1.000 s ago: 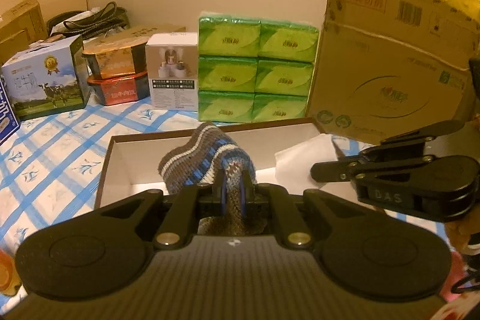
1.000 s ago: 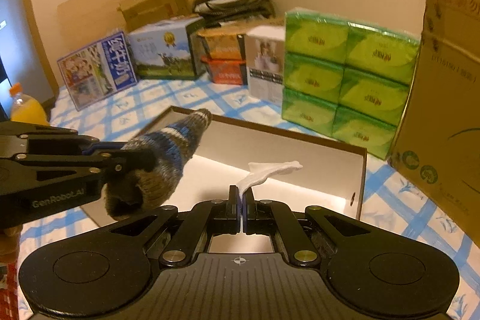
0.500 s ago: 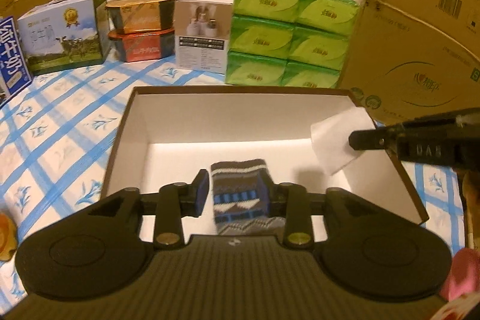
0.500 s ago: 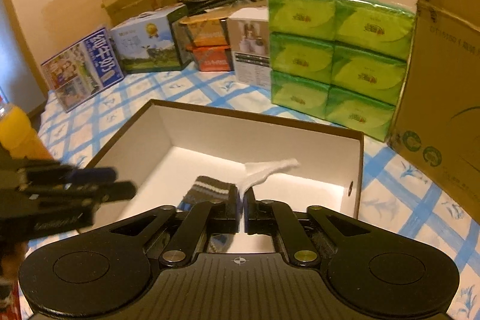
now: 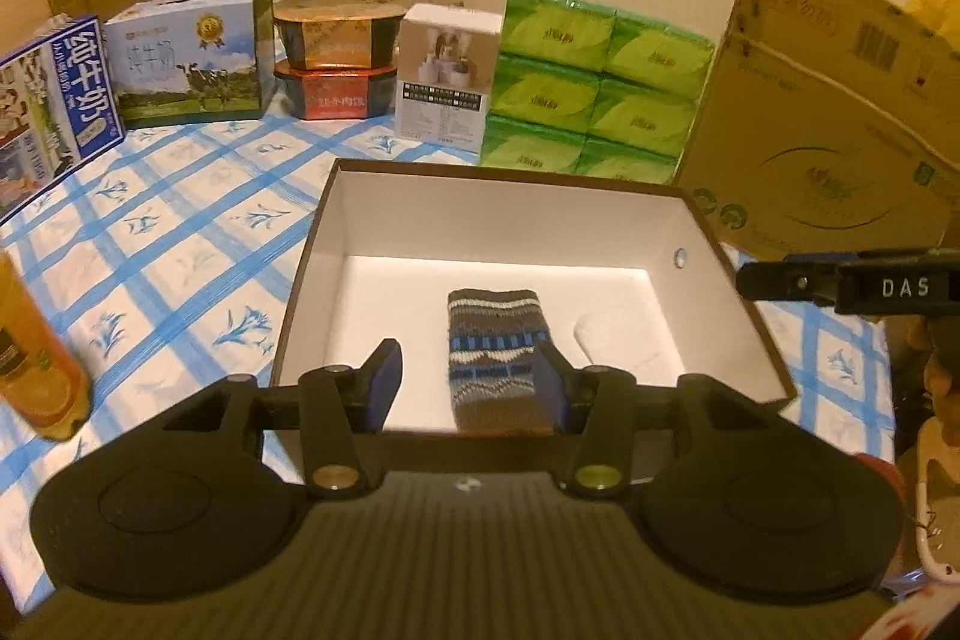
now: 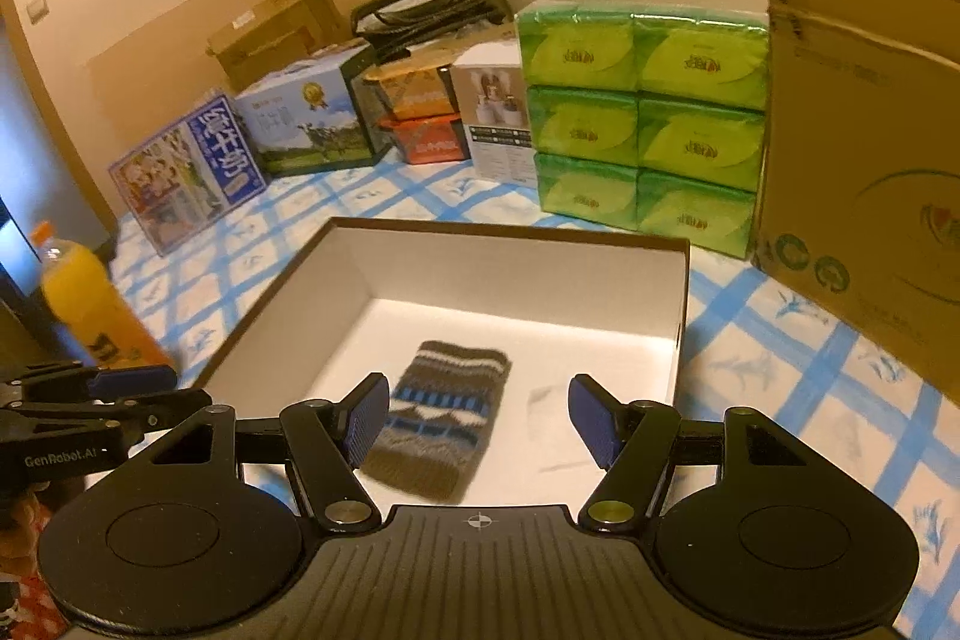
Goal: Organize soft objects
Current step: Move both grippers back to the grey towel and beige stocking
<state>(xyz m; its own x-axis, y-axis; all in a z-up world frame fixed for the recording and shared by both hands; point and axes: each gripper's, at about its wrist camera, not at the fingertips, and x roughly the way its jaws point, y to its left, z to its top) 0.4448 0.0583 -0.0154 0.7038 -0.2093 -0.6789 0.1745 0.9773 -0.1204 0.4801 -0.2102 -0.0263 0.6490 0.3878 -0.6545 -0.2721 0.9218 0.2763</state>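
Observation:
A brown and blue striped knitted sock (image 5: 498,355) (image 6: 441,421) lies flat on the floor of an open white-lined box (image 5: 510,208) (image 6: 516,268). A white tissue (image 5: 624,340) (image 6: 555,427) lies beside it on the right. My left gripper (image 5: 468,388) is open and empty above the box's near edge. My right gripper (image 6: 480,415) is open and empty above the box's near part; it also shows from the side in the left wrist view (image 5: 852,283).
Green tissue packs (image 5: 594,82), a white carton (image 5: 447,76), stacked tins (image 5: 336,58) and milk boxes (image 5: 186,58) line the back wall. A big cardboard box (image 5: 840,130) stands at the right. An orange drink bottle (image 6: 90,304) stands at the left on the blue checked cloth.
My left gripper let go of the sock, which now lies in the box, and opened wide. My right gripper let go of the tissue, which dropped beside the sock. Both have pulled back.

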